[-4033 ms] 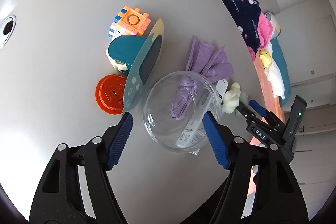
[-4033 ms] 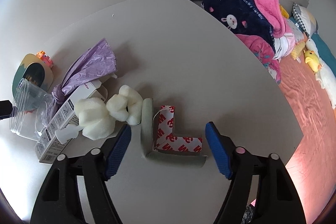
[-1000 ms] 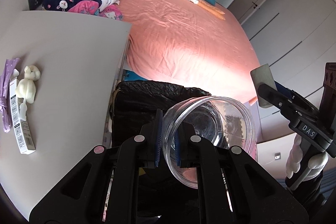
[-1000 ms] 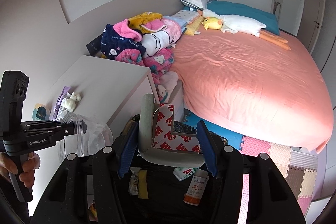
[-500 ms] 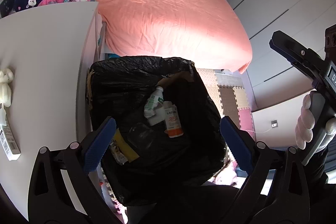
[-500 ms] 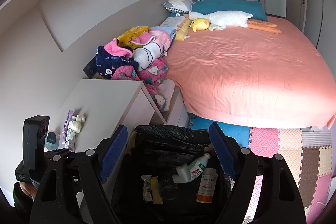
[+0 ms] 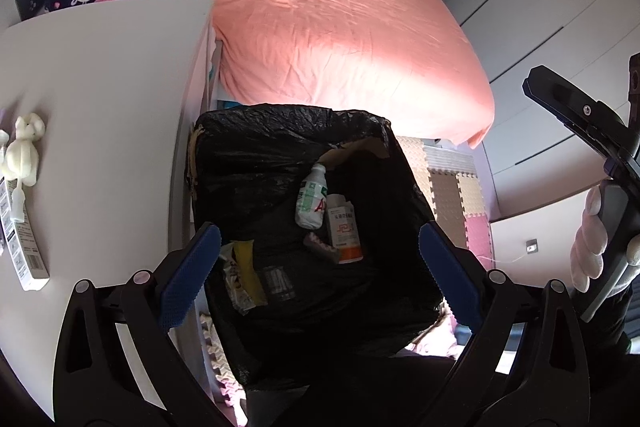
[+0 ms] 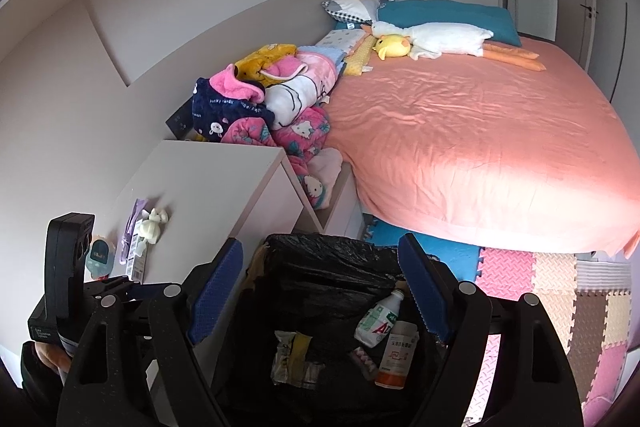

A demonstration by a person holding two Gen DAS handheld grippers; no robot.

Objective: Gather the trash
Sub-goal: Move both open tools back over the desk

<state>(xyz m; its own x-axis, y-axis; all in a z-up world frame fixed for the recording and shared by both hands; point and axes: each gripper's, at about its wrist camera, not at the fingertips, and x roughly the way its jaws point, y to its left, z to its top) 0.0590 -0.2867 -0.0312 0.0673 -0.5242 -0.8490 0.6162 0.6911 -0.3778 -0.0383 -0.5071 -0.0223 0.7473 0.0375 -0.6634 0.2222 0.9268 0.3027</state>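
A bin lined with a black bag (image 7: 280,147) (image 8: 320,263) stands beside the white table (image 7: 100,87) (image 8: 208,183). It holds a white bottle (image 7: 312,203) (image 8: 376,323), an orange-capped bottle (image 7: 344,231) (image 8: 398,355) and a yellow wrapper (image 7: 244,275) (image 8: 294,351). My left gripper (image 7: 320,271) is open and empty above the bin. My right gripper (image 8: 320,291) is open and empty above it too. On the table lie white foam pieces (image 7: 24,151) (image 8: 154,221), a small box (image 7: 18,239) (image 8: 138,249) and a purple bag (image 8: 132,227).
A bed with a pink sheet (image 7: 340,27) (image 8: 480,131) stands behind the bin, with piled blankets (image 8: 264,107) at its near corner. Foam floor mats (image 8: 552,291) lie to the right. The right gripper's body (image 7: 592,155) shows at the left wrist view's right edge.
One second ago the left gripper held a clear tub and the right held a foam corner piece over the bin. Both opened and are now empty.
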